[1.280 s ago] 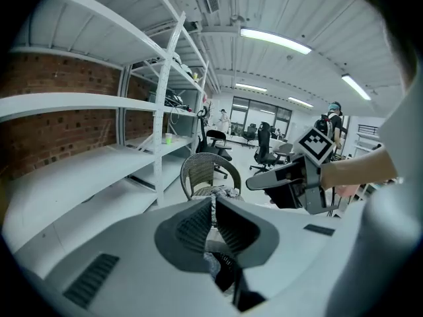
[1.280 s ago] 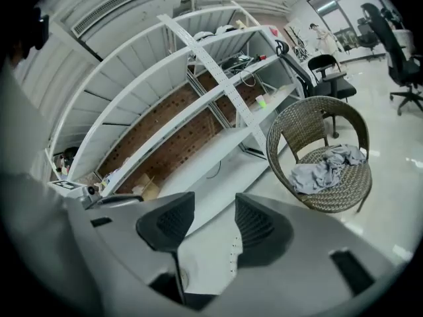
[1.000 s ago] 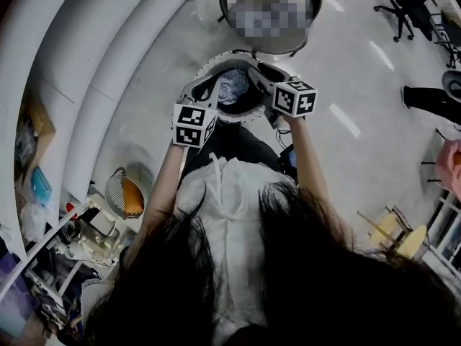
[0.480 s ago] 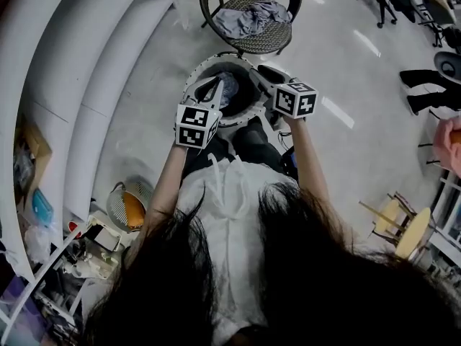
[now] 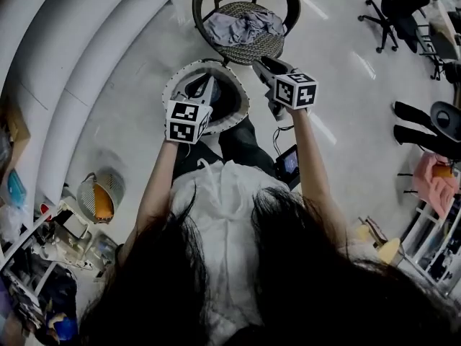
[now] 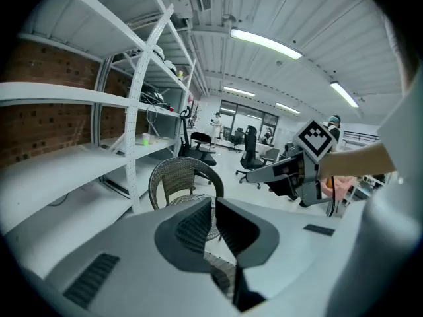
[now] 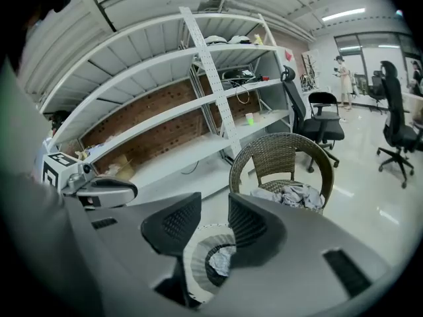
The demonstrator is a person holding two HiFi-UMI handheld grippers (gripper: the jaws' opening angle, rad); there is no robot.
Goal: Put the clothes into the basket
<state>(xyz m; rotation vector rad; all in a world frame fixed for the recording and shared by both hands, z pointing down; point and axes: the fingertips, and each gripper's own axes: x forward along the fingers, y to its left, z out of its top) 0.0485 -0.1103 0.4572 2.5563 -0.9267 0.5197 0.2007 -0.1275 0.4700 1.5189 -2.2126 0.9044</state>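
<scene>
Nothing gripped, pickup ahead
Left gripper [image 6: 213, 201] over the basket [image 5: 173, 85], jaws all but together, nothing in them; grey clothes [image 5: 243, 26] heaped on the wicker chair [image 5: 287, 0] just beyond; right gripper [image 7: 215, 202], jaws partly apart and empty, aims that way, and a shallow pinch could leave cloth trailing to snag the wicker or miss the rim

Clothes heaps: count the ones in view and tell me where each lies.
2. One grey heap lies on the wicker chair; one bundle sits inside the white basket. Single garments cannot be told apart; more may be buried.
</scene>
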